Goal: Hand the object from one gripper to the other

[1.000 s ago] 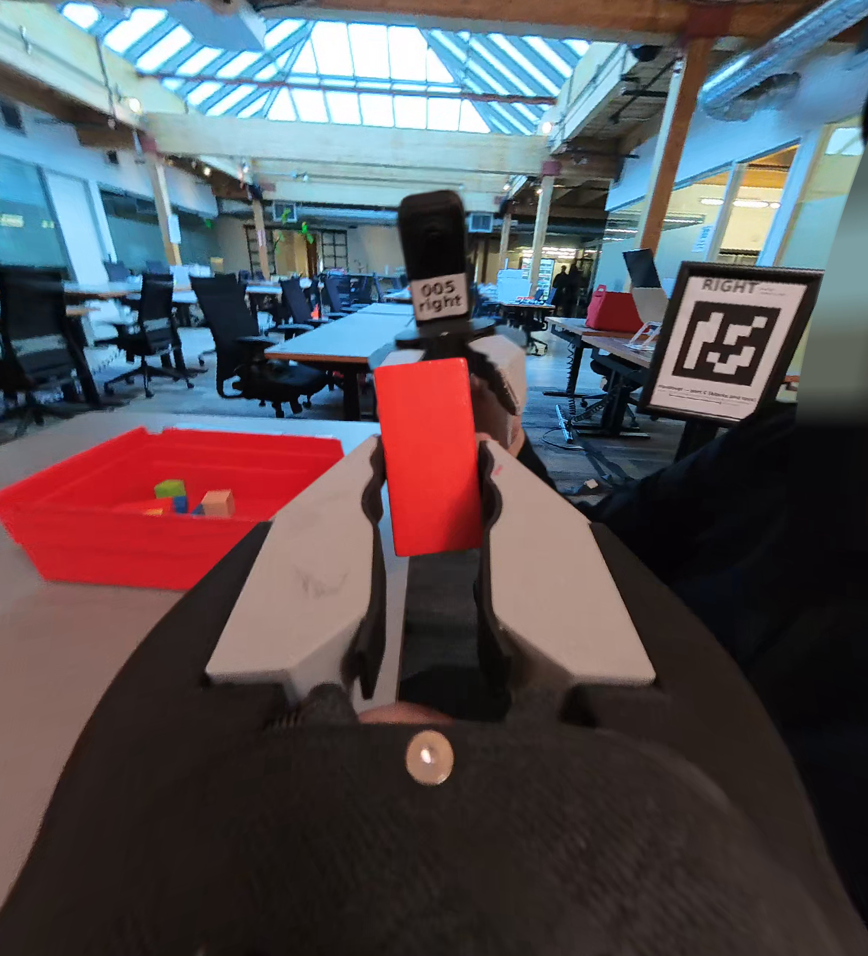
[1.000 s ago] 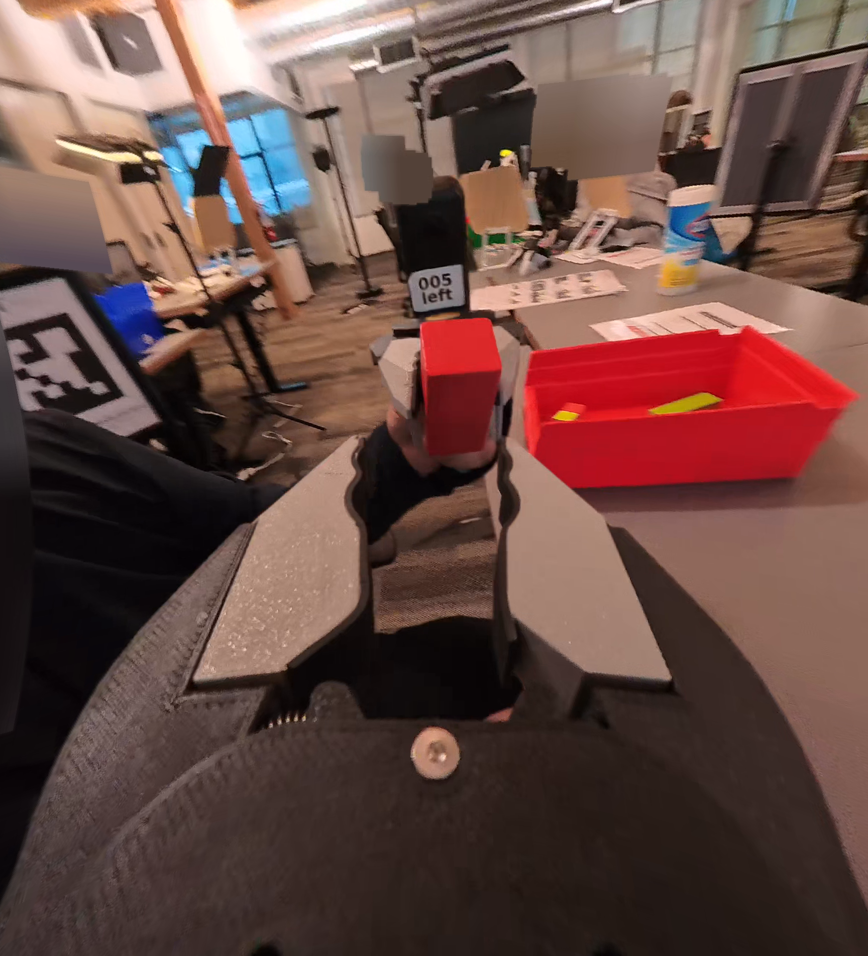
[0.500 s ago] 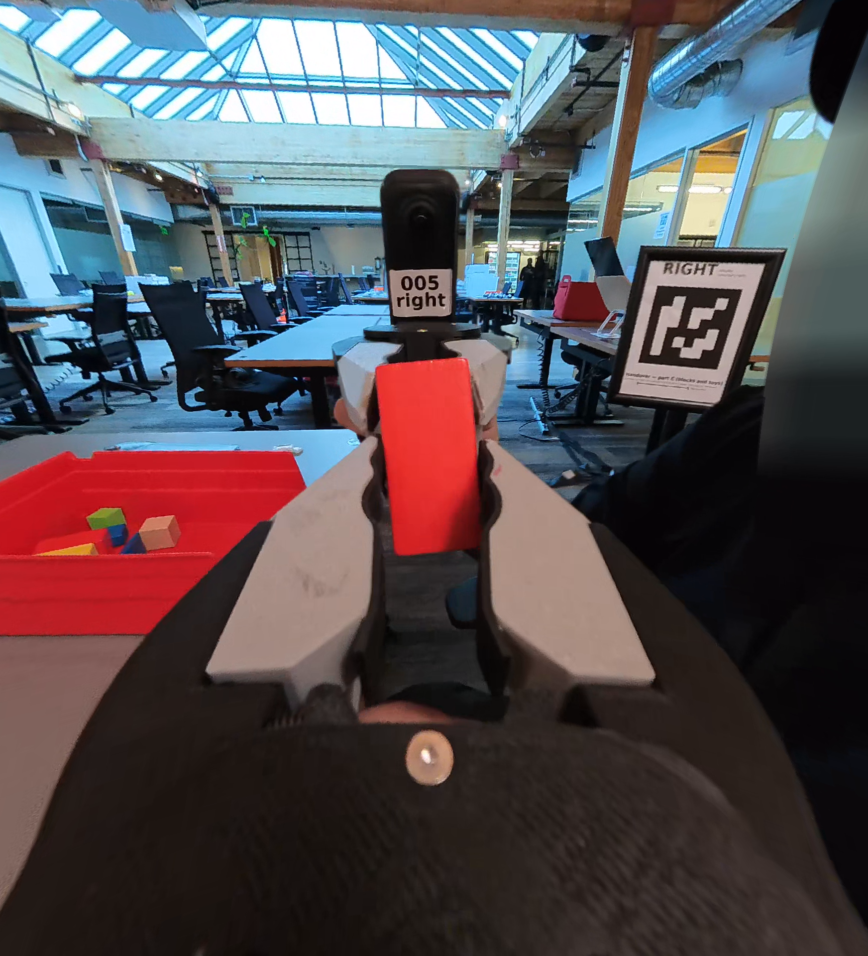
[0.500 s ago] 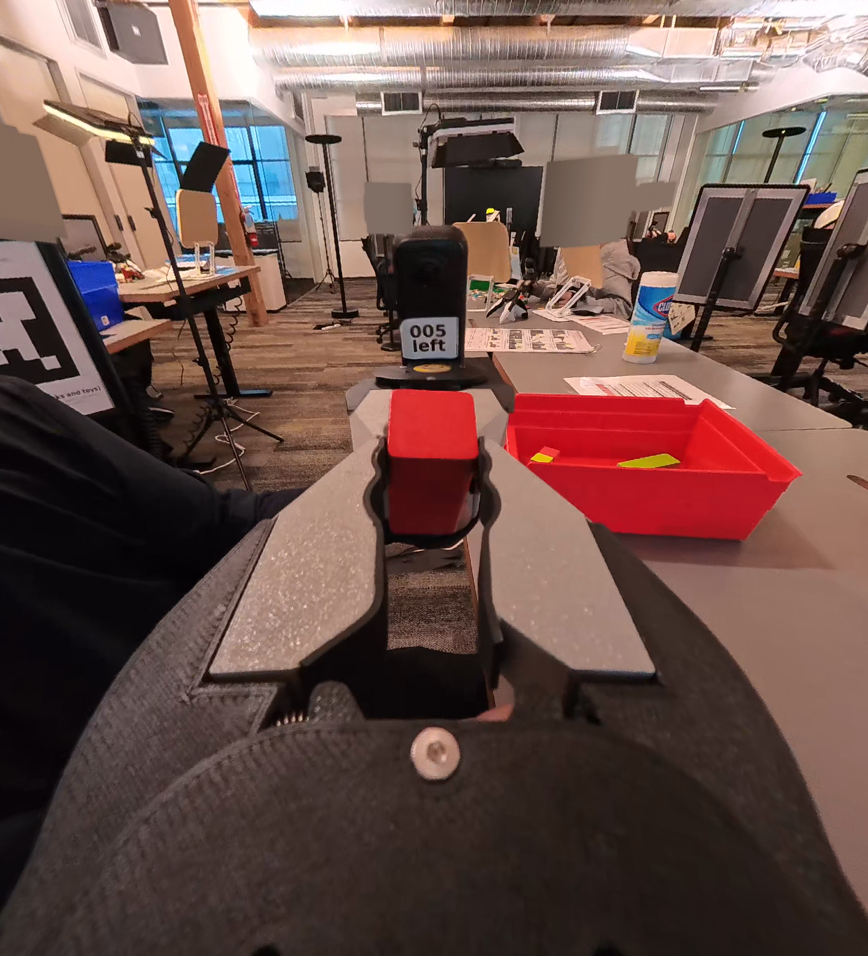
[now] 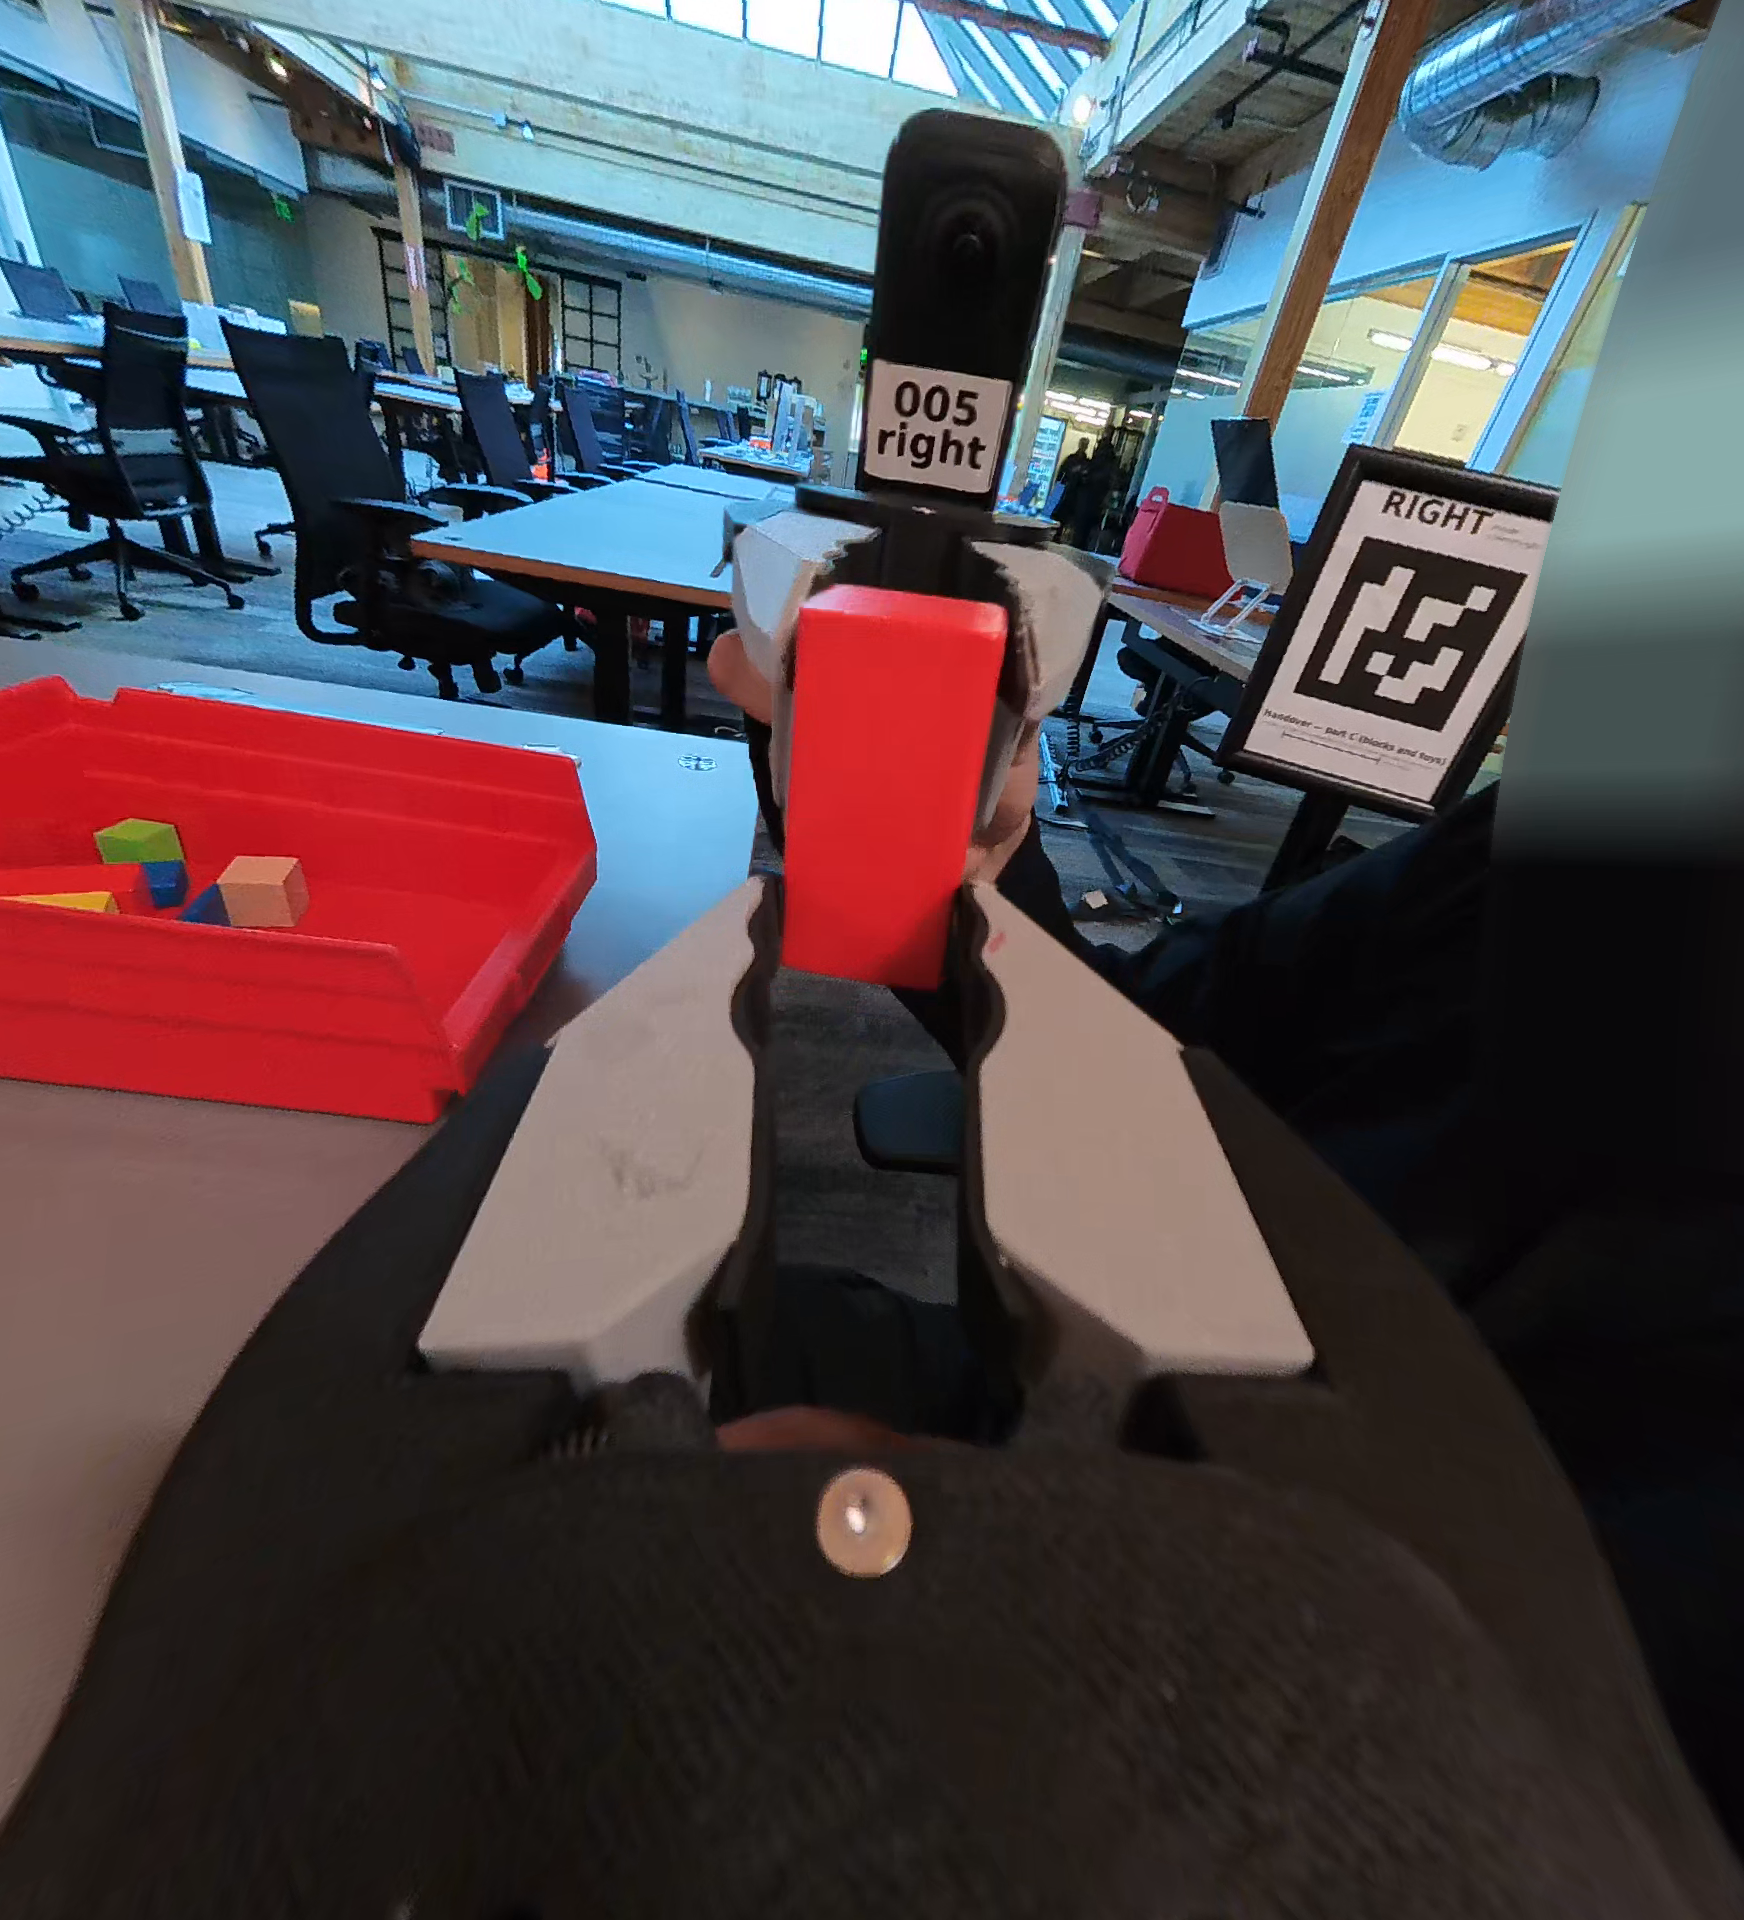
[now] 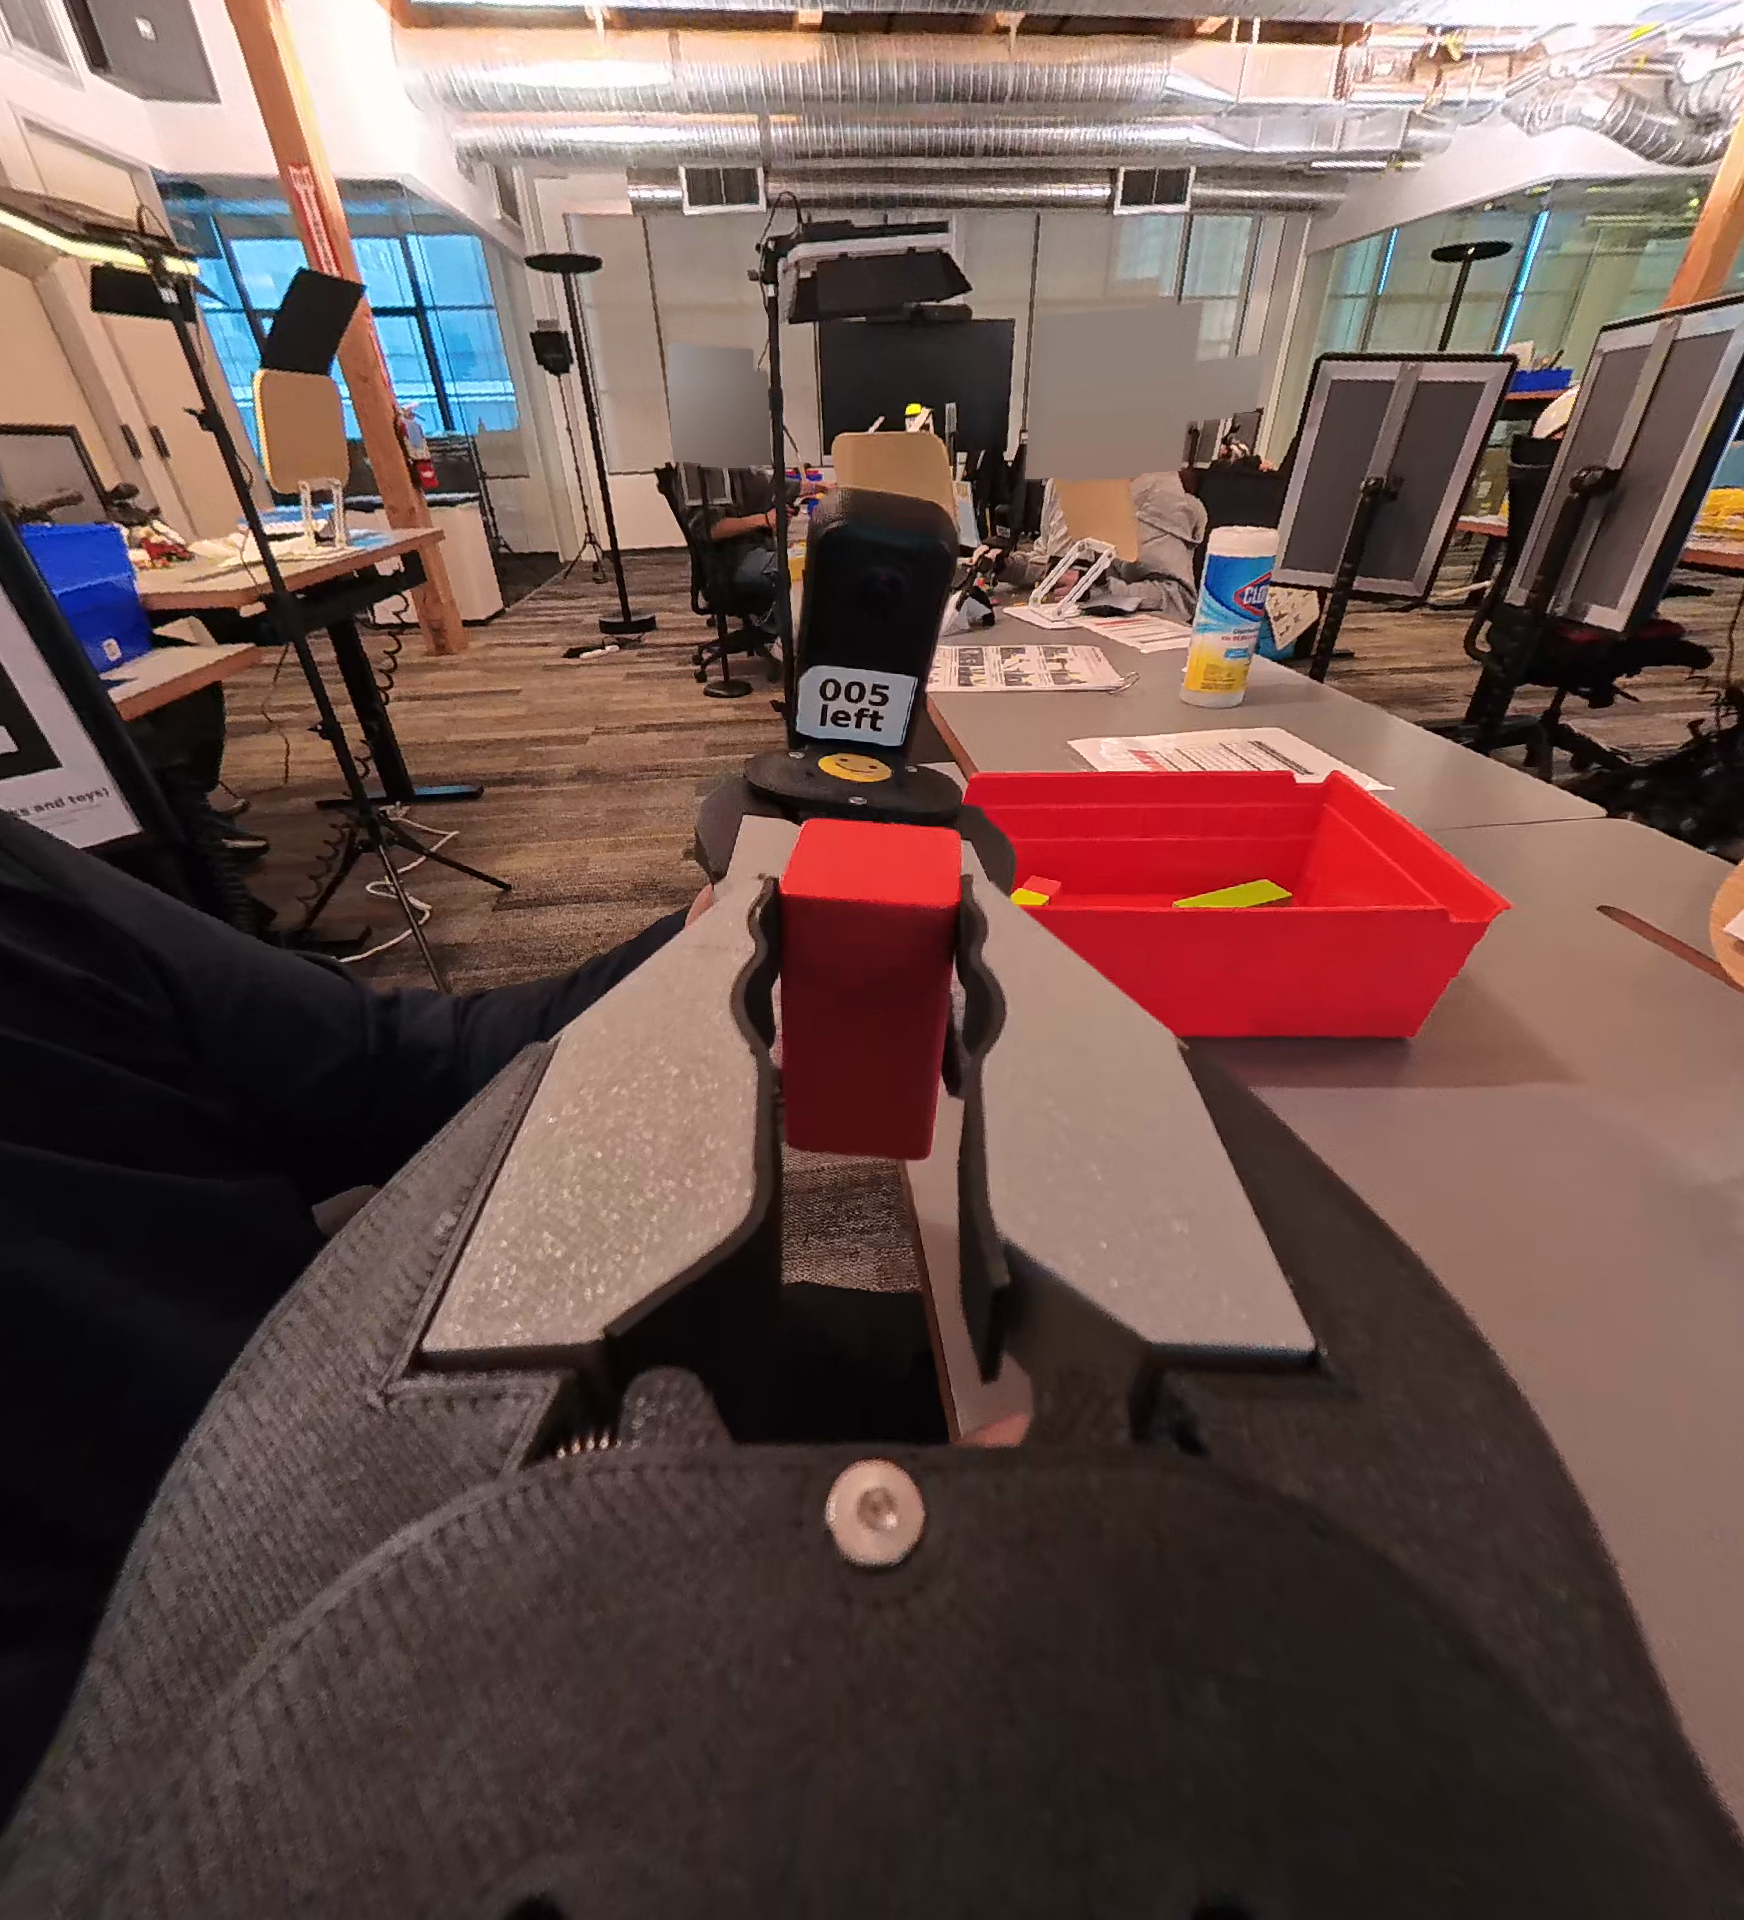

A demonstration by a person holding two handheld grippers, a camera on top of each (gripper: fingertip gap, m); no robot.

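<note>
A red rectangular block [image 5: 889, 769] stands upright between both grippers, held in the air beside the table. In the right wrist view, my right gripper [image 6: 868, 904] is shut on the block [image 6: 863, 1018], with both pads pressed on its sides. In the left wrist view, my left gripper [image 5: 868, 914] has its fingers slightly parted, and only the block's lower end sits between the tips. The right gripper's fingers [image 5: 769, 603] clasp the block's upper part from the far side.
A red bin [image 5: 224, 987] with several coloured blocks sits on the grey table [image 5: 68, 1247] to the left. Another red bin [image 6: 1263, 966] with a yellow-green piece sits on the table [image 6: 1522, 1195] to the right. A framed marker sign [image 5: 1408, 634] and a person's dark sleeve [image 6: 120, 1039] are close by. My right fingertips sit around 4 cm from my left ones.
The right gripper came up, closed on the block and now holds it deeper. The block has slid outward to the left gripper's fingertips. Both grippers shifted nearer the table edge.
</note>
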